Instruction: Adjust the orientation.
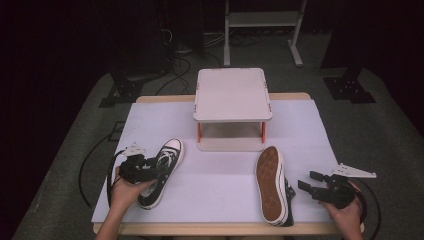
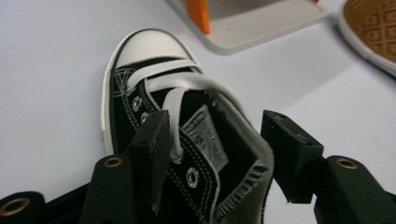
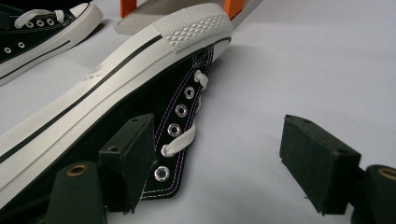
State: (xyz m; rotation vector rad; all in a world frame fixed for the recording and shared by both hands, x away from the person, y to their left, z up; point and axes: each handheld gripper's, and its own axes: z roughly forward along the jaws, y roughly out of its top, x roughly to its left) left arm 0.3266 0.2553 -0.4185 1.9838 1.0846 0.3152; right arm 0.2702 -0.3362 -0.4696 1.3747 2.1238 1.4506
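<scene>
Sneakers first: we count 2, black canvas w/ white rubber toe caps and white laces. Largest thing is the table (image 1: 150, 112), wood-edged w/ a pale lavender sheet over it, in a dark room w/ grey floor, black cables and black stand bases behind. Next, 1 white two-tier plastic stand w/ orange posts (image 1: 232, 94) at the table's far centre.

Left black canvas sneaker (image 1: 161, 170) stands upright on its sole, near-left of the sheet, long axis running near-to-far w/ a slight tilt to the right, toe pointing away toward the stand. Right black canvas sneaker (image 1: 272, 182) lies on its side at near-right, tan patterned sole facing left, long axis near-to-far, toe toward the stand; laces hang loose in the right gripper view.

Left gripper (image 1: 142, 166) sits at the left sneaker's heel end; in the left gripper view its jaws are parted w/ the collar's side wall between them, but we can't tell whether they pinch it. Right gripper (image 1: 311, 182) is just right of the sideways sneaker, jaws wide, nothing between them.
</scene>
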